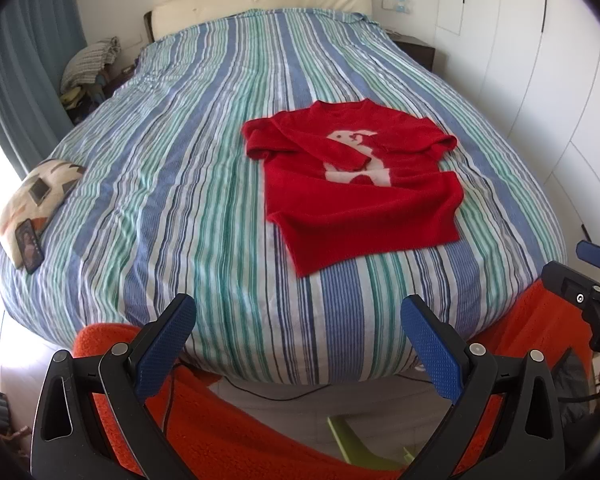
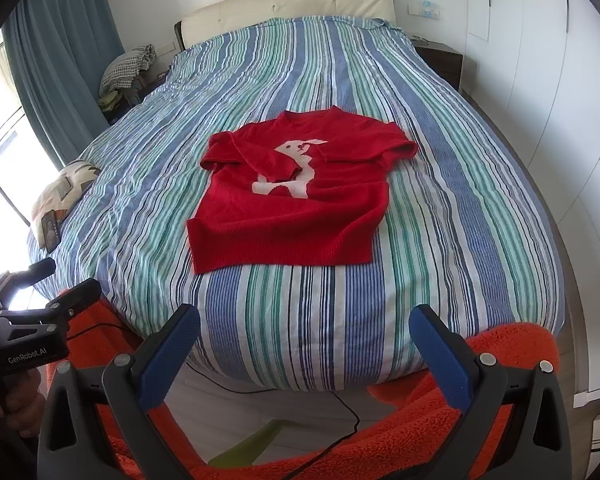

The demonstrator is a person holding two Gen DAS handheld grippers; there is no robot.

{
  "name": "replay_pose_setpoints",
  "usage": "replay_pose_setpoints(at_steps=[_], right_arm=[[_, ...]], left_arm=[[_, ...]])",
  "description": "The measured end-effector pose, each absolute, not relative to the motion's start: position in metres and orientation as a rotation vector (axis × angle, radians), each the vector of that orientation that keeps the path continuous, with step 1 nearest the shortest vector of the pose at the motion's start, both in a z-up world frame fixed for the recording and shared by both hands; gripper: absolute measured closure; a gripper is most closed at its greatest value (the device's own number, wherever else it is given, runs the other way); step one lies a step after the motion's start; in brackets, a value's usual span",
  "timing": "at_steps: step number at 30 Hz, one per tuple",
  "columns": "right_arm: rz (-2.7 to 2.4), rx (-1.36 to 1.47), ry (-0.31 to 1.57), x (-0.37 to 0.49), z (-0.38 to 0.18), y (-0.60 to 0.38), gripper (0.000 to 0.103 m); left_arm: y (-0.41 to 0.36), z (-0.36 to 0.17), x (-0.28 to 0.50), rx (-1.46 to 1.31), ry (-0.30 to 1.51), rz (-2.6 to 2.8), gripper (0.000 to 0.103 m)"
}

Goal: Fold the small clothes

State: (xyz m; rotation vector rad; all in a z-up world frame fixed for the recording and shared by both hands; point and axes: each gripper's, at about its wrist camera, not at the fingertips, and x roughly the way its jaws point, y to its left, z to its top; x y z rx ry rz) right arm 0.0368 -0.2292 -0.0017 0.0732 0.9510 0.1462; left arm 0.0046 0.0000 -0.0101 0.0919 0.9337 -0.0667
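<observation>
On striped bed [image 2: 340,300], red sweater [image 2: 288,216], cream headboard [image 2: 292,4], teal curtain [image 2: 60,60]

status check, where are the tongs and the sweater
Left tongs and right tongs open, empty, short of the bed. Red knit sweater with white animal motif flat on striped bedspread, sleeves folded in. Nothing blocking.

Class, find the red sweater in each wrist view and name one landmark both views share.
Left wrist view: the red sweater lies right of centre on the striped bed.
Right wrist view: the red sweater lies near the centre.
Shared landmark: the cream headboard at the bed's far end.
</observation>
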Motion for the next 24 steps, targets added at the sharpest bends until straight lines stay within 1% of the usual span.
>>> replay_pose_setpoints(at_steps=[24], right_arm=[[0.165,0.08,0.976,0.0358,-0.0085,-0.2201,0.0]], left_arm=[[-0.0012,-0.0157,0.005,0.082,0.97,-0.091,0.001]])
